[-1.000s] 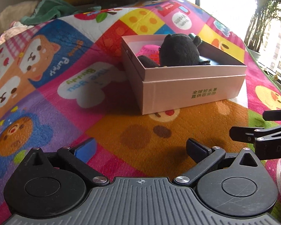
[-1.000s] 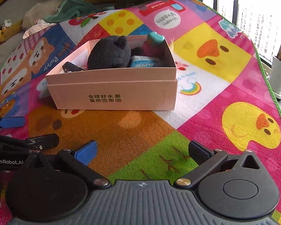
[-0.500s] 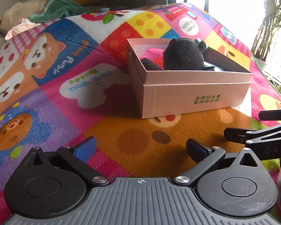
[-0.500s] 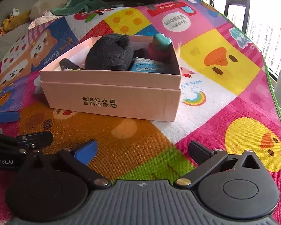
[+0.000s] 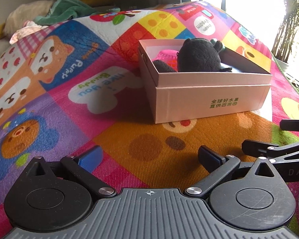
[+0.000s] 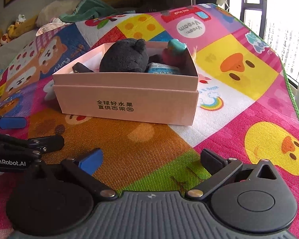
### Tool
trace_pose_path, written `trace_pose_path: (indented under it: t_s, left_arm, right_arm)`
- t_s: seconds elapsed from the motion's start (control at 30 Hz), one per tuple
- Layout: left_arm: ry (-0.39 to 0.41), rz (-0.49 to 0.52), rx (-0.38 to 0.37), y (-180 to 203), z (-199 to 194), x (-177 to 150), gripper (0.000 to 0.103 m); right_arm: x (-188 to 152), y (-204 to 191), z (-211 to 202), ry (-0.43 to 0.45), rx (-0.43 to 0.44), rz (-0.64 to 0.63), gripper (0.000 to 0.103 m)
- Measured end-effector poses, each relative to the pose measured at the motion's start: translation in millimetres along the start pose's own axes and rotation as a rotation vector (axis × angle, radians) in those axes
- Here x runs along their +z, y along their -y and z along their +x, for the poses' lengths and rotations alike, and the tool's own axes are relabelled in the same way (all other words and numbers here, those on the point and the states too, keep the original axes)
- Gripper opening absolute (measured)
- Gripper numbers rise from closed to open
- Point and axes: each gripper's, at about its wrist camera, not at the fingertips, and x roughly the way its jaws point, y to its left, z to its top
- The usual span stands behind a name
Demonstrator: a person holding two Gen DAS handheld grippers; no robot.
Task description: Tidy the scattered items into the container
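In the left wrist view the pink cardboard box (image 5: 209, 101) stands in the upper right of the frame on the colourful play mat (image 5: 73, 119), and the same box (image 6: 127, 99) sits in the centre of the right wrist view. Inside it lies a black plush toy (image 6: 125, 57), which reaches above the rim; beside it, toward the right end of the box, are a small blue-and-white packet (image 6: 161, 68) and a dark red toy with a teal top (image 6: 175, 52). In the left wrist view something pink (image 5: 167, 56) shows behind the plush. The left tongs (image 5: 149, 157) are at the bottom of the frame, spread apart and holding nothing, low over the orange part of the mat. The right tongs (image 6: 151, 159) are also apart and empty, in front of the box and not touching it.
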Motion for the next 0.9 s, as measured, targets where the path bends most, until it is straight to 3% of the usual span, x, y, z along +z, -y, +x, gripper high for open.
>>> trace_pose_path:
  t_s: [0.9]
  left_arm:
    - [0.000, -0.001, -0.001, 0.5, -0.9, 0.3, 0.103]
  right_arm:
    - [4.9, 4.6, 4.7, -0.009, 0.031, -0.033, 0.103]
